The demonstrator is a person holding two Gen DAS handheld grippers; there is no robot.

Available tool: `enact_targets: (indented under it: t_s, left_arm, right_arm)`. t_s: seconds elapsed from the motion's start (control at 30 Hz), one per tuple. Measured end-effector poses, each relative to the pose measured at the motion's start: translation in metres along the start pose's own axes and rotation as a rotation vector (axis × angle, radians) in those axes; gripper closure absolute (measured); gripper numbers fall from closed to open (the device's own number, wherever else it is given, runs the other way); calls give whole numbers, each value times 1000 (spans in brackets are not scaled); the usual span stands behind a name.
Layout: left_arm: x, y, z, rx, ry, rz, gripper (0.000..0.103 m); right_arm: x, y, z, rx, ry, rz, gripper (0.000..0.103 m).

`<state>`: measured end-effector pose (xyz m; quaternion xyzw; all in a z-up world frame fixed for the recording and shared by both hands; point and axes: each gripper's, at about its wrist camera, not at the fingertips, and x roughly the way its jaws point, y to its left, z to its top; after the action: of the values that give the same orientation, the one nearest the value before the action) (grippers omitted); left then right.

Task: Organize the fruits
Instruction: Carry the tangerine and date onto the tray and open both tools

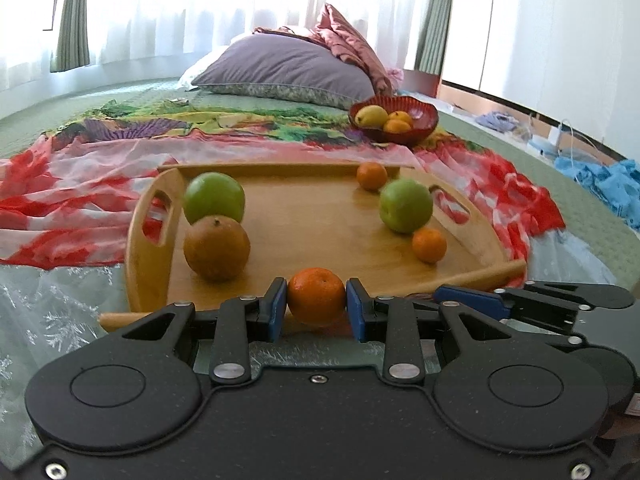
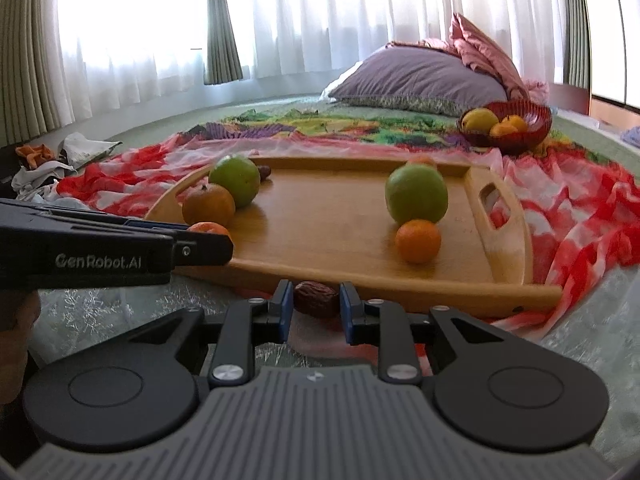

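Observation:
A wooden tray (image 1: pixel 320 232) lies on a bed and holds two green apples (image 1: pixel 214 198) (image 1: pixel 406 206), a brown pear (image 1: pixel 216 248) and small oranges (image 1: pixel 429 245) (image 1: pixel 372 176). My left gripper (image 1: pixel 316 306) is shut on an orange (image 1: pixel 316 296) at the tray's near edge. My right gripper (image 2: pixel 314 308) is shut on a brown date (image 2: pixel 316 299) just in front of the tray (image 2: pixel 340 224). The left gripper also shows in the right wrist view (image 2: pixel 192 240). A red bowl (image 1: pixel 394 120) (image 2: pixel 506 124) with a yellow pear and oranges stands beyond the tray.
A red and white floral cloth (image 1: pixel 60 208) lies under the tray. A purple pillow (image 1: pixel 288 72) and pink bedding lie at the back. Clear plastic (image 1: pixel 48 312) covers the near bed. Clothes lie at the left (image 2: pixel 44 160). Another date (image 2: pixel 264 171) sits behind the left apple.

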<state>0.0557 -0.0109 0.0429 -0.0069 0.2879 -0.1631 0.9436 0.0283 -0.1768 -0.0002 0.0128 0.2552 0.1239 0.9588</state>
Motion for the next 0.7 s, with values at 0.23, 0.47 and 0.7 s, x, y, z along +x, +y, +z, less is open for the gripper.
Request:
enact_targets:
  t_s: [0.23,0.47,0.7]
  left_arm:
    - [7,4,19,-2,-22,3,73]
    - [29,3,35,-10,-16,-1,73]
    - [62,6,36,-13,32,27,73]
  right_arm:
    - [0,-2,19,-38,-46,-28,74]
    - [14,-3,43,-71,-79,-52,74]
    - [49,-9,47,-91,-5,-64,73]
